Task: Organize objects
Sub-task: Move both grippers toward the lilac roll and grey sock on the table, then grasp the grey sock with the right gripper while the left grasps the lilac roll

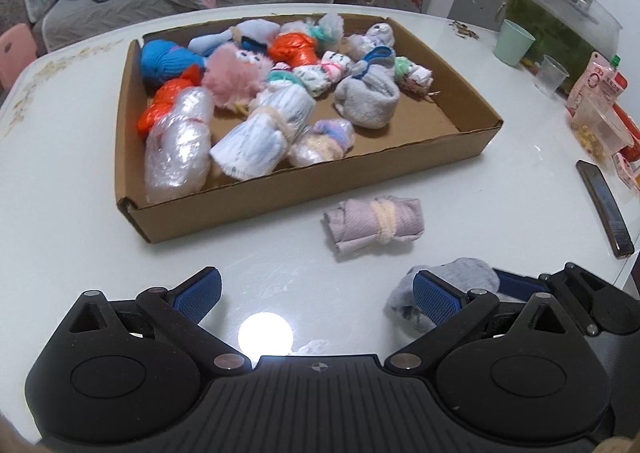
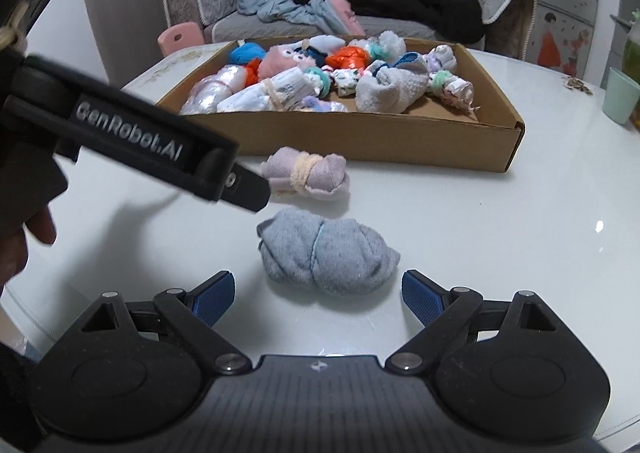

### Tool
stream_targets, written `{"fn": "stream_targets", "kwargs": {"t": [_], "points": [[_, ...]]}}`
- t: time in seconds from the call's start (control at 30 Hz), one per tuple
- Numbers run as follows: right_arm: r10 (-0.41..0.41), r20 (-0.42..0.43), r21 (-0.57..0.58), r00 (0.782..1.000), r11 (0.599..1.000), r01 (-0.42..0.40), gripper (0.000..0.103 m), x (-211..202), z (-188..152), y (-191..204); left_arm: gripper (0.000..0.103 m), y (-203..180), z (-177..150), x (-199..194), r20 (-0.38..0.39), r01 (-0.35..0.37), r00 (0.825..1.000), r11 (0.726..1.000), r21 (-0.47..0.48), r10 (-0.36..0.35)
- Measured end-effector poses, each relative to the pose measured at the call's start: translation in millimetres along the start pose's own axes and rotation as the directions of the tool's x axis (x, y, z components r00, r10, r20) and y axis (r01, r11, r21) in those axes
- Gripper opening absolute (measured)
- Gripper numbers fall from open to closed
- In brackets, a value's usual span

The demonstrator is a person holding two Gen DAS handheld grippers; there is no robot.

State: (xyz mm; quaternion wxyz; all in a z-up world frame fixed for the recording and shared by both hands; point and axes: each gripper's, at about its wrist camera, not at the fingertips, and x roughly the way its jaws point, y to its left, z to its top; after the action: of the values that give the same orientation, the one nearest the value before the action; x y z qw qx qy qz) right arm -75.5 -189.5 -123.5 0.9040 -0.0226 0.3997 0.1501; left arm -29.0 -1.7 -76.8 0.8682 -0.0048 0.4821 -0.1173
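A cardboard box point(image 1: 280, 209) stands on the white bench point(image 1: 60, 213), filled with rolled socks and small bundles. Two bundles lie on the bench outside it, near its front wall: a lilac roll point(image 1: 374, 223) tied with a pale band, and nearer still a grey sock bundle point(image 2: 326, 253). The right gripper point(image 2: 316, 293) hangs just above the grey bundle with its fingers spread wide on either side, not touching it. The left gripper point(image 1: 316, 293) has its fingers spread too, over bare bench just left of the grey bundle.
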Motion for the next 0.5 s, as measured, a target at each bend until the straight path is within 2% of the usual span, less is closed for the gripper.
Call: {"fn": "stream_targets", "kwargs": {"t": [0.17, 0.23, 0.27, 0.3, 0.33, 0.5], "points": [[-0.053, 0.024, 0.007, 0.998, 0.999, 0.053, 0.088, 9.4, 3.4, 0.5, 0.103, -1.6, 1.0, 1.6, 0.018, 0.0, 1.0, 1.0, 0.01, 0.0], [-0.076, 0.039, 0.001, 0.996, 0.997, 0.076, 0.083, 9.6, 2.8, 0.4, 0.103, -5.6, 1.0, 2.4, 0.025, 0.013, 1.0, 1.0, 0.023, -0.013], [-0.078, 0.043, 0.003, 0.996, 0.997, 0.078, 0.079, 9.7, 2.9, -0.8, 0.103, -8.5, 1.2, 3.3, 0.03, 0.017, 0.999, 0.999, 0.033, -0.018], [-0.079, 0.048, 0.004, 0.996, 0.997, 0.079, 0.068, 8.2, 2.6, -2.0, 0.103, -11.9, 1.5, 4.5, 0.036, 0.024, 0.999, 0.999, 0.047, -0.026], [-0.083, 0.054, 0.0, 0.995, 0.997, 0.083, 0.064, 6.5, 2.5, -3.9, 0.103, -15.4, 1.7, 5.8, 0.042, 0.03, 0.999, 0.998, 0.061, -0.033], [-0.11, 0.056, 0.031, 0.992, 0.994, 0.108, 0.064, 0.7, -0.8, -24.1, 0.103, -34.3, 6.6, 17.6, 0.08, 0.04, 0.996, 0.996, 0.081, -0.046]]}}
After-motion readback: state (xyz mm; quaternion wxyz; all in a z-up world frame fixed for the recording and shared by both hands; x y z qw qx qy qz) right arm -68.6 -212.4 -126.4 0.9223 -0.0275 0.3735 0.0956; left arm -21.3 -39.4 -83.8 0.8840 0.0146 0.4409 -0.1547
